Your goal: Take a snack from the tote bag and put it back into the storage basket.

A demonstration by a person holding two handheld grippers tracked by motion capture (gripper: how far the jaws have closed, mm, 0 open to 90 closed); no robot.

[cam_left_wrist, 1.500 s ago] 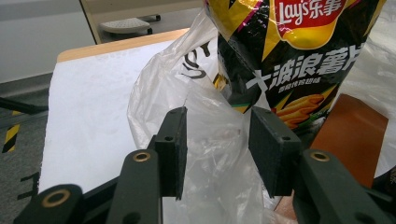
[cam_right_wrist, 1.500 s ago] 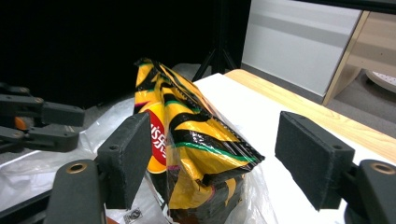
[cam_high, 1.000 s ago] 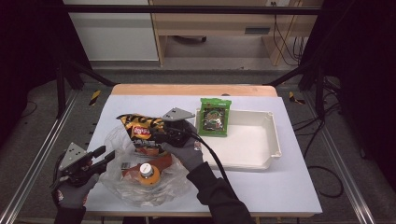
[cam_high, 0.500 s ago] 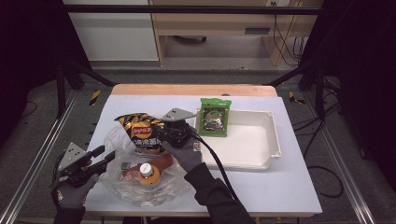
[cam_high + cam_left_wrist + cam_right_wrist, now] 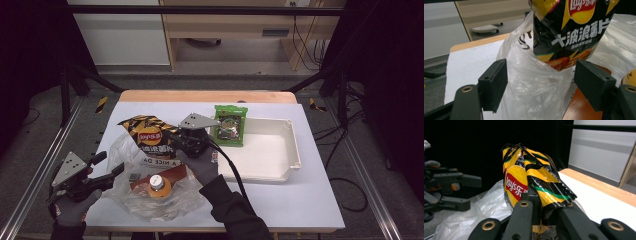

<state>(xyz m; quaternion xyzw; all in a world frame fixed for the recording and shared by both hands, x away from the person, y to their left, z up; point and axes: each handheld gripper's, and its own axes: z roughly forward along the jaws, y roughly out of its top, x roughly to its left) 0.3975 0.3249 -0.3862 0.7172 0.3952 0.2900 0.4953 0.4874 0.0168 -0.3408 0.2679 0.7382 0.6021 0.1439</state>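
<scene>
A black and yellow chips bag (image 5: 149, 136) stands upright in the mouth of a clear plastic bag (image 5: 145, 197). My right gripper (image 5: 175, 141) has just closed its jaws and is shut on the crimped end of the chips bag (image 5: 524, 177); in its own view the right gripper (image 5: 544, 205) pinches the foil. My left gripper (image 5: 110, 164) sits at the plastic bag's left edge. The left gripper (image 5: 540, 82) has just opened its jaws and stands open, loose plastic film (image 5: 534, 92) between the pads (image 5: 496, 80) without being pressed.
Inside the plastic bag lie an orange round item with a white cap (image 5: 159, 185) and a brown packet (image 5: 172, 174). A green packet (image 5: 230, 125) leans on the left rim of a white tray (image 5: 287, 150) at the right. The table's wooden back edge (image 5: 210, 96) runs behind.
The left jaws have spread wide and let go of the plastic film. The right jaws have closed on the chips bag and lifted it slightly, so it stands more upright.
</scene>
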